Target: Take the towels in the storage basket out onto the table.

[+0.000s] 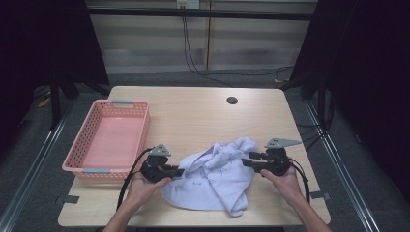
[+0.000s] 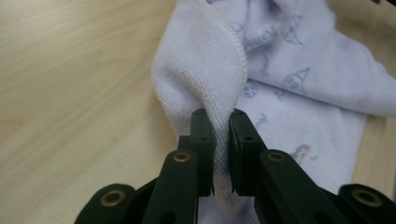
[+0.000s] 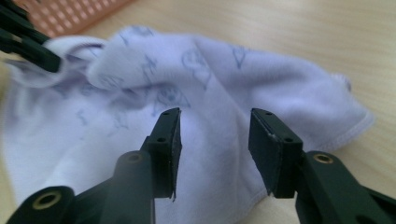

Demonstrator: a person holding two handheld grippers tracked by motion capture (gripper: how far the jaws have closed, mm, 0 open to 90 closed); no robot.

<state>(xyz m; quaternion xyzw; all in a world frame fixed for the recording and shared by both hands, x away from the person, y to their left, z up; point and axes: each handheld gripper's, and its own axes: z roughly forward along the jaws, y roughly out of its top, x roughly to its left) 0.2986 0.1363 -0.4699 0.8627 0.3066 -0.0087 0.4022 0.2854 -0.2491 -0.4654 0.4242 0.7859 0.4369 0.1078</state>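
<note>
Cloth (image 1: 212, 176), a pale lilac towel with faint printed motifs, is seen crumpled on the near middle of the wooden table (image 1: 203, 111), just right of the pink basket (image 1: 109, 140). It is judged to be light, soft and limp: it will sag and drape wherever it is unsupported, and the terry pile should give the jaws good friction. The stitched hem is judged the best place for a hold, being thicker and less likely to slip. The left gripper (image 2: 223, 126) is closed on a raised fold of that hem, the edge pinched between its jaws. The right gripper (image 3: 215, 135) is held with jaws apart over the towel's right side, nothing between them. Small blue printed marks are scattered on the fabric, but they are too blurred to be read; no brand or label can be made out.
</note>
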